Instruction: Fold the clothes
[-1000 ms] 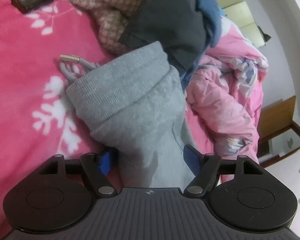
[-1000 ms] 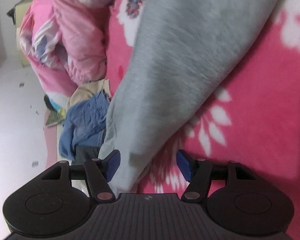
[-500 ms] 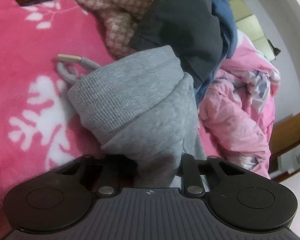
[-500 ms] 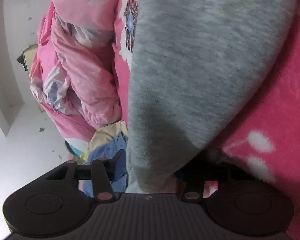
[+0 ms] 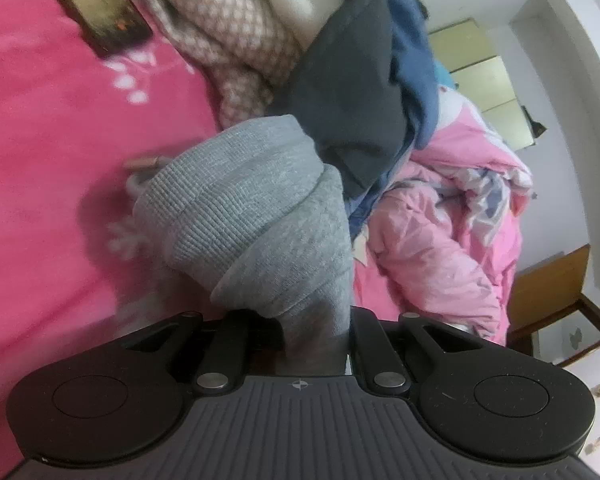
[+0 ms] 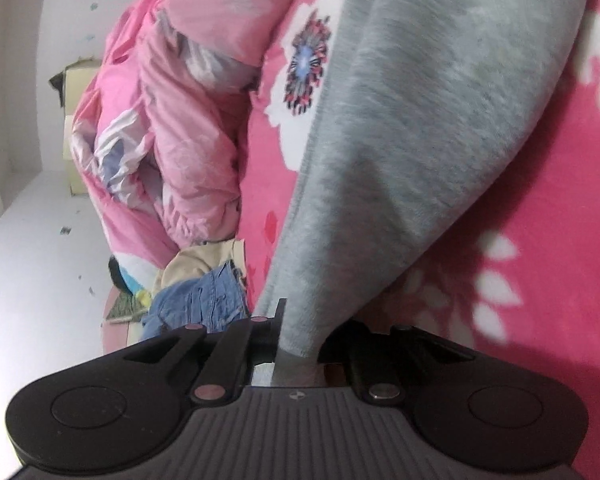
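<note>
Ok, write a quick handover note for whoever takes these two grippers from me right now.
Left gripper: shut on the ribbed waistband end of the grey sweatpants.
Right gripper: shut on the other end of the same garment.
The sweatpants lie stretched on the pink floral blanket, beside a pile of unfolded clothes.
Done: both ends gripped.
Left: no fold made yet; fold the sweatpants, then the pile.

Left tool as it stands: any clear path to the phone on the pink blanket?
Probably not right now. The left tool is shut on the grey garment, which bunches up ahead of it. The phone lies farther off on the pink blanket, uncovered, so it would have to let go first.
</note>
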### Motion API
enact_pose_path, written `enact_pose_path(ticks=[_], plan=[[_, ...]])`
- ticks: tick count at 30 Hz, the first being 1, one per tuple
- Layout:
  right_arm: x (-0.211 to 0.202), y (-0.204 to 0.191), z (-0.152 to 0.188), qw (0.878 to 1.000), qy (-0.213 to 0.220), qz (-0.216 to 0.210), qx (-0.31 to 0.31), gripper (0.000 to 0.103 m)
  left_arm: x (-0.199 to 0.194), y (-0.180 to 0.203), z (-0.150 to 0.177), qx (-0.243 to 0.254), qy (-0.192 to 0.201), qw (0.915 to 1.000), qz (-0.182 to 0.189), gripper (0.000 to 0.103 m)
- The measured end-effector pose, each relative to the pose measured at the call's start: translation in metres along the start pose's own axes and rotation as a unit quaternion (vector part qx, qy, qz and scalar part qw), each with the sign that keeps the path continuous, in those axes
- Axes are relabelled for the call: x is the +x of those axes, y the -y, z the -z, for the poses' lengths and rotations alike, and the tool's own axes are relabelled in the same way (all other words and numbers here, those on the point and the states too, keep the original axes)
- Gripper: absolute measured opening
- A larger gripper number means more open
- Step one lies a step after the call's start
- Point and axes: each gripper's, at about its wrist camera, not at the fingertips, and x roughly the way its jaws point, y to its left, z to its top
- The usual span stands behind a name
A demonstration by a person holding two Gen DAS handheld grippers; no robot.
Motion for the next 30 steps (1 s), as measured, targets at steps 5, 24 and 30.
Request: enact_pose_path(ticks=[5, 24, 30], plan=[[-0.032, 0.000, 0.018, 1.000, -0.025, 0.005, -0.007, 0.007, -0.058, -0.016, 0.010, 0.007, 0.013, 0.9998, -0.010, 0.009], [-0.104, -0.051, 0.046, 0.935, -0.154, 0.170, -0.272, 0.046, -0.130, -0.054, 0.002, 0.106, -0.064, 0.9916, -0.037, 0.033], [-0.051, -0.159, 0.131, 0.803, -0.154, 0.092, -0.568, 0.046, -0.158, -0.040, 0.000, 0.180, -0.013, 0.9827, -0.041, 0.034]])
